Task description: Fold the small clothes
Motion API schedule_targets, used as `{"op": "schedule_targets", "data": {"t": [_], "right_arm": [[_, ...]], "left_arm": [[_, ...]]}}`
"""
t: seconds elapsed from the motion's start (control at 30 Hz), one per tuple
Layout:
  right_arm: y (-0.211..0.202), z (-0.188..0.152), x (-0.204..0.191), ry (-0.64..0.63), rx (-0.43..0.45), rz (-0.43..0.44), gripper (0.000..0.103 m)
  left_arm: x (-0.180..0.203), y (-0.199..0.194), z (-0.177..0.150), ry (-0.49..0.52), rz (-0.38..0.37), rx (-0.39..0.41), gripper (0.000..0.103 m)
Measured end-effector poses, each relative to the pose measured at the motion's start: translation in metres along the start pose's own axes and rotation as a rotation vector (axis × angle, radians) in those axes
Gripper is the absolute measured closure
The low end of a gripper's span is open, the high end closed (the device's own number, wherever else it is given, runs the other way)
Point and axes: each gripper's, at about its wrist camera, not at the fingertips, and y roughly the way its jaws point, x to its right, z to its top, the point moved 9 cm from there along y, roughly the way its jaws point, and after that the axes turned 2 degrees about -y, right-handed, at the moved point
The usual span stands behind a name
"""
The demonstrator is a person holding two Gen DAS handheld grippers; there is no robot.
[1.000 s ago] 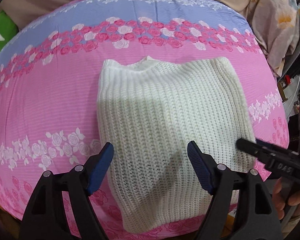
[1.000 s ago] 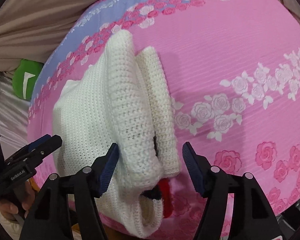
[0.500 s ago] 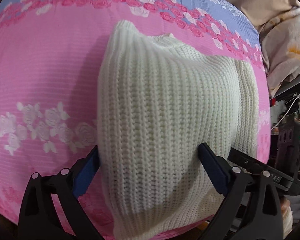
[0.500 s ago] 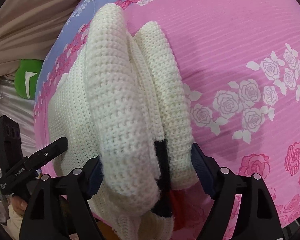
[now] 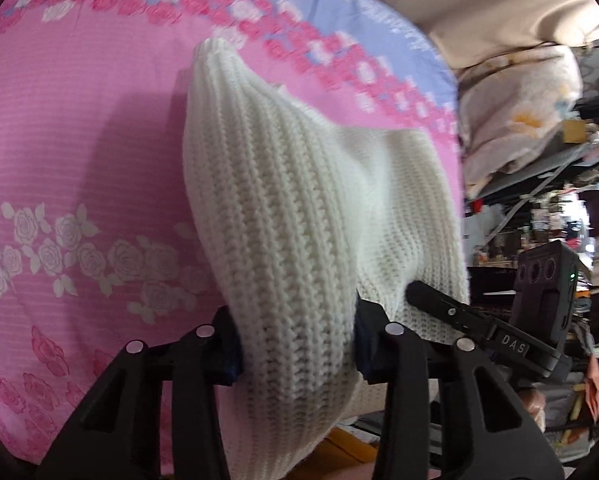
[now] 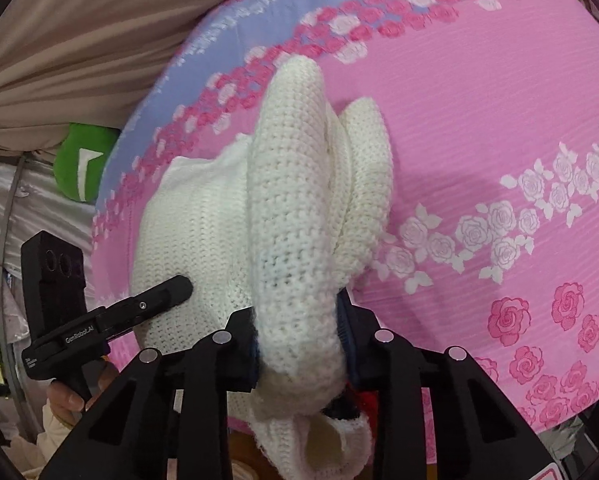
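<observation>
A cream knit sweater lies on a pink rose-printed bedsheet, its near hem bunched up and raised. My left gripper has its jaws closing, and the blue pads press a thick fold of the knit between them. In the right wrist view the same sweater rises in a ridge, and my right gripper is closing with its pads squeezed on the near edge, where a bit of red and dark trim shows. Each view shows the other gripper at the sweater's side.
The sheet has a lilac band with pink roses at the far side. A beige cover and a green cushion lie beyond it. A floral pillow and cluttered shelves stand at the right of the bed.
Both grippers came in over the sweater's near edge and closed on it. The knit, flat a second ago, now stands bunched and lifted between the pads.
</observation>
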Motion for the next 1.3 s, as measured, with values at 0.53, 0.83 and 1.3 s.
{"op": "schedule_targets", "data": {"t": [0.53,0.83,1.3], "right_arm": [[-0.082,0.101,-0.199,-0.271,0.406,0.202,0.069],[0.106,0.075,-0.125,-0.031,0.128,-0.04,0.074],[0.139,0.083,-0.156,-0.163,0.099,-0.151,0.087]], "left_arm": [[0.056,-0.229,0.094,0.344,-0.019,0.431,0.059],[-0.163,-0.137,0.114,0.016,0.266,0.257,0.047],[-0.15,-0.124,0.076,0.107,0.301,0.258,0.035]]}}
